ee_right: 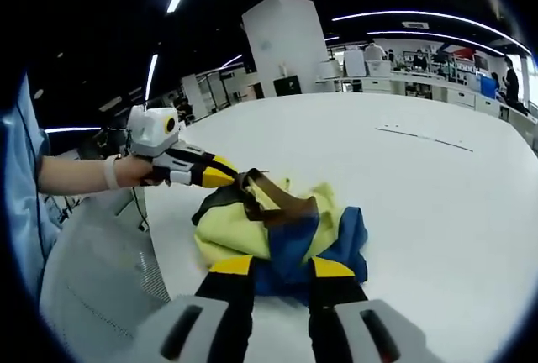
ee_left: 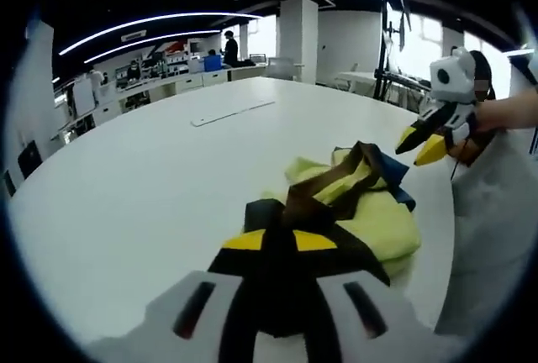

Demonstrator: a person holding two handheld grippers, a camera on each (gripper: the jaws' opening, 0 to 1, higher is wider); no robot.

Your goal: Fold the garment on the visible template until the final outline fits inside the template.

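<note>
White table (ee_left: 151, 178) fills an open office with ceiling light strips (ee_left: 160, 23); desks (ee_left: 160, 86) stand far at 11 o'clock. The yellow-blue garment (ee_right: 277, 233) lies crumpled near the table edge. Left gripper (ee_right: 220, 173) pinches a brown strap. Right gripper (ee_right: 282, 275) is spread, its tips at the cloth.

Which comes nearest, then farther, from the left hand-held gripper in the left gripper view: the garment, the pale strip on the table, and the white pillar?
1. The garment, just beyond the left hand-held gripper, slightly right.
2. The pale strip, mid-table, ahead and left.
3. The white pillar, past the table's far edge.
</note>
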